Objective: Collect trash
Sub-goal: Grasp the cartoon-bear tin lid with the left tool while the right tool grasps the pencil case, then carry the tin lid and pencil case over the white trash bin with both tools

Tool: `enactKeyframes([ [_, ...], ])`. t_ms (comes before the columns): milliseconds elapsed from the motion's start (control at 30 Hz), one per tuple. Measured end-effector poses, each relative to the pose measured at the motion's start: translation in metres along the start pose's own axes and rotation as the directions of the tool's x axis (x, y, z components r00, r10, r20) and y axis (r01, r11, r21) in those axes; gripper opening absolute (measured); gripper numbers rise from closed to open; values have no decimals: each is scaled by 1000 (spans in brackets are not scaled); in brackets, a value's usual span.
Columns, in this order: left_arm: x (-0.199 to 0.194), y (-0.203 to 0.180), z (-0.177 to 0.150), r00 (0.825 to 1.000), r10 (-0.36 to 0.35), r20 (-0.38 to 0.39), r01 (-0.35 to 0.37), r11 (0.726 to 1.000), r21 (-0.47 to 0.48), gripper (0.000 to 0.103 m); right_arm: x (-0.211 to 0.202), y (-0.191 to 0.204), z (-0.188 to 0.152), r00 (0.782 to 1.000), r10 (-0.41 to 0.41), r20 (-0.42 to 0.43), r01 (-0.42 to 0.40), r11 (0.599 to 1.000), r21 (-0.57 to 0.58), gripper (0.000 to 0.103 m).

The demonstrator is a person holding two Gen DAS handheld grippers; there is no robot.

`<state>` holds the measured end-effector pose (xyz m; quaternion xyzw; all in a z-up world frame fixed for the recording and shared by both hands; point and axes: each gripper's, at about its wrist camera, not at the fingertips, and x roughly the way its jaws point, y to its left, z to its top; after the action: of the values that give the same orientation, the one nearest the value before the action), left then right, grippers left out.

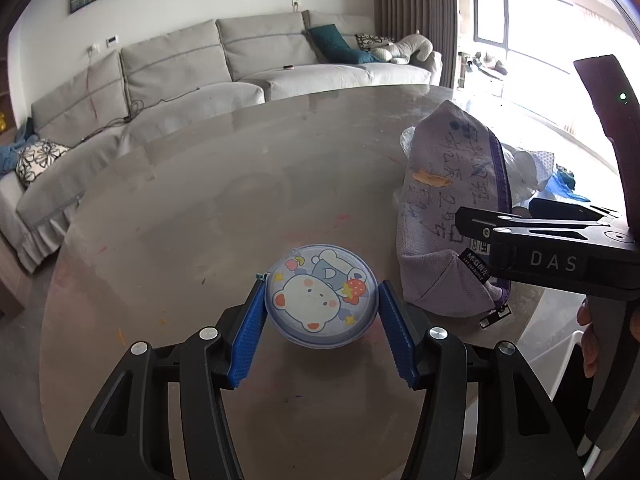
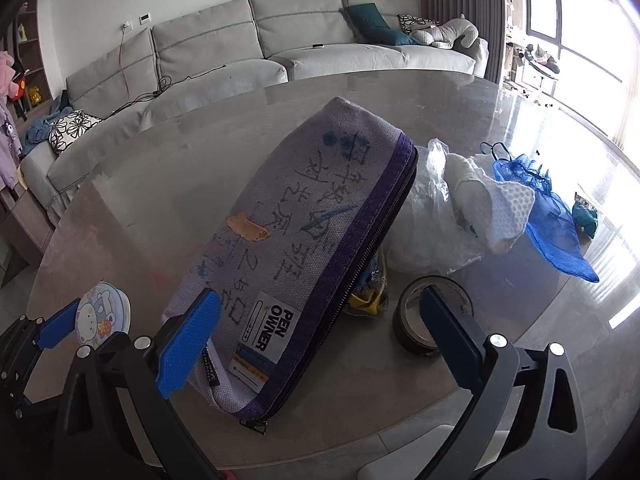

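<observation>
on the left, the left gripper [image 1: 322, 312] has its blue pads closed against both sides of a round pouch [image 1: 321, 295], a flat blue zip case printed with a white bear and a strawberry. it seems lifted just clear of the grey table [image 1: 200, 200], though that is hard to be sure of. so one item looks picked up but not yet put anywhere; no bin or trash bag shows in either view.

next to the right stands a lilac pencil case [image 2: 304, 240] with a purple zip, handwriting in dark ink, an orange smear and a "pen owner" label. the right gripper [image 2: 320, 320] straddles its near end with the jaws wide open; the left pad is at the fabric, the right pad well off it, so nothing is held.

further right the likely trash lies uncollected: a yellow wrapper [image 2: 366, 300] tucked under the case, a dark tape roll [image 2: 416, 320], a crumpled clear plastic bag [image 2: 432, 216] with a white cloth [image 2: 508, 216] on it, and a blue mesh bag [image 2: 552, 220]. most of the job appears left.
</observation>
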<state>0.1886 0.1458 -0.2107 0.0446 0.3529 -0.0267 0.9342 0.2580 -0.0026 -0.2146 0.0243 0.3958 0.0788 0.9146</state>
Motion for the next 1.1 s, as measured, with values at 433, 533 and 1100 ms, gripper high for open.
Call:
enactKeyframes([
  [433, -4, 0, 0, 1000, 3, 7, -3, 1000, -8, 55, -2, 2, -5, 988, 149, -25, -149, 989, 5, 7],
  [533, -5, 0, 1, 1000, 4, 9, -4, 1000, -11, 56, -12, 7, -3, 987, 163, 5, -162, 986, -35, 6],
  [1100, -50, -7, 19, 996, 0, 89, 2, 1000, -27, 56, -98, 9, 13, 962, 196, 188, -178, 978, -107, 5],
])
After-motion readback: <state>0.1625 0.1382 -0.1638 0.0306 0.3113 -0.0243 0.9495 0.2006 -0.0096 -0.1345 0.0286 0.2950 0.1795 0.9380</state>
